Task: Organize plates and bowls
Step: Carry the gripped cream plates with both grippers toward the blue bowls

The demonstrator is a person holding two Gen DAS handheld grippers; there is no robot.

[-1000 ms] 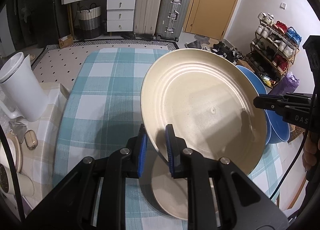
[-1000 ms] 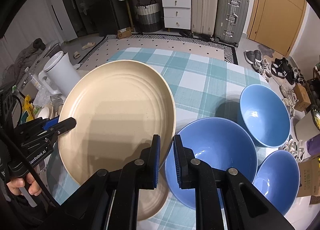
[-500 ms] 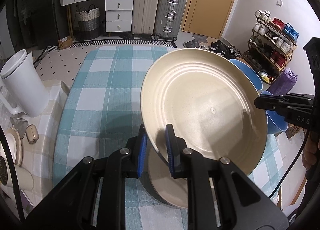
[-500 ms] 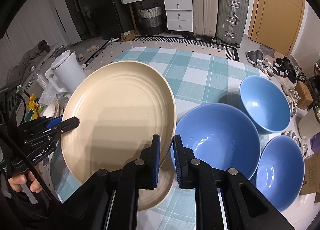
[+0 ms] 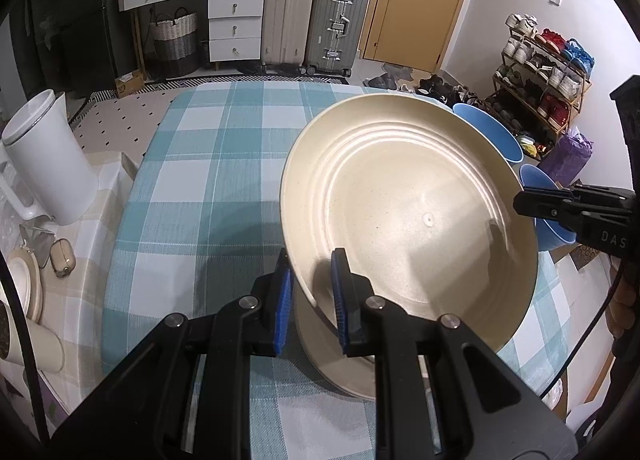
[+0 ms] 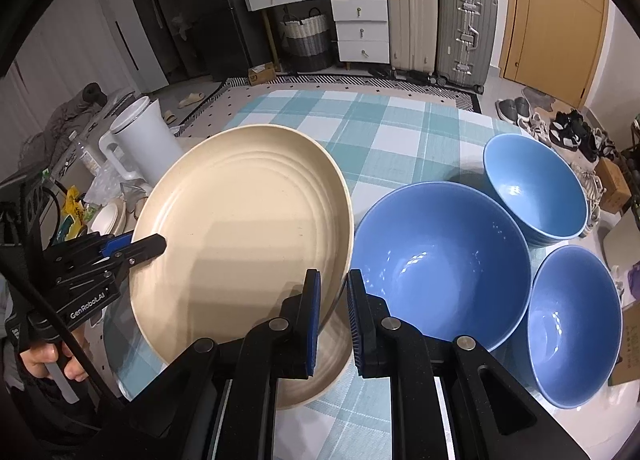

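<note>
Since wide cream plate (image 6: 240, 228) needs support on both sides, left gripper (image 5: 310, 296) and right gripper (image 6: 334, 316) each clench opposite rim; plate hangs tilted between jaws, directly over second plate (image 6: 320, 376), likely for stacking.

Bedroom clutter around a checked table

A teal checked tablecloth (image 5: 208, 188) covers the table; a white jug (image 5: 44, 164) stands on a beige cloth just left of it. By the far wall are white drawers (image 5: 234, 26), a woven basket (image 5: 176, 40), two suitcases (image 5: 316, 20) and a wooden door (image 5: 420, 0). A shoe rack (image 5: 548, 72) stands at right.
</note>
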